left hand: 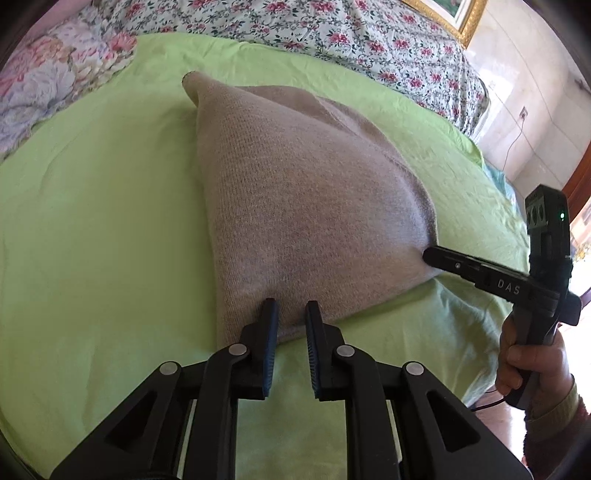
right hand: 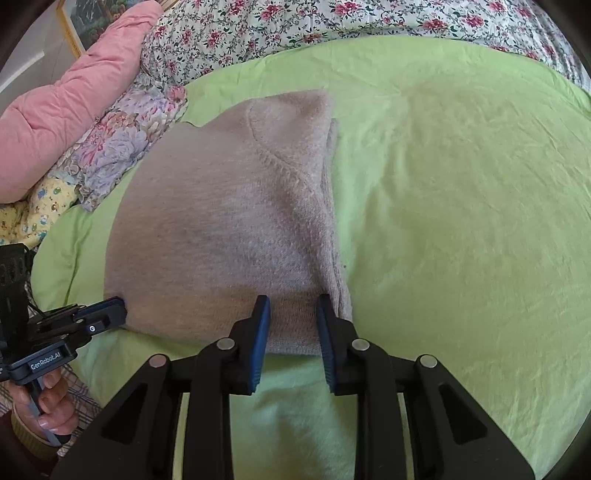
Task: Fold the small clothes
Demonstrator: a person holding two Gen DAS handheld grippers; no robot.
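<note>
Nearest, the left tongs [left hand: 290, 308] and the right tongs [right hand: 291, 304] point steeply down at the near hem of a beige knitted garment [right hand: 221, 221]. Both stand slightly parted, the hem lying between their blue pads; whether the pads pinch the knit is hard to make out. The garment's underside and far folds are hidden. It lies just ahead of both tongs on a green sheet [right hand: 461, 203] over the bed. Each hand [left hand: 532, 365] grips a handle low at the frame edge, partly cut off. Beyond lies a floral quilt [left hand: 295, 29].
</note>
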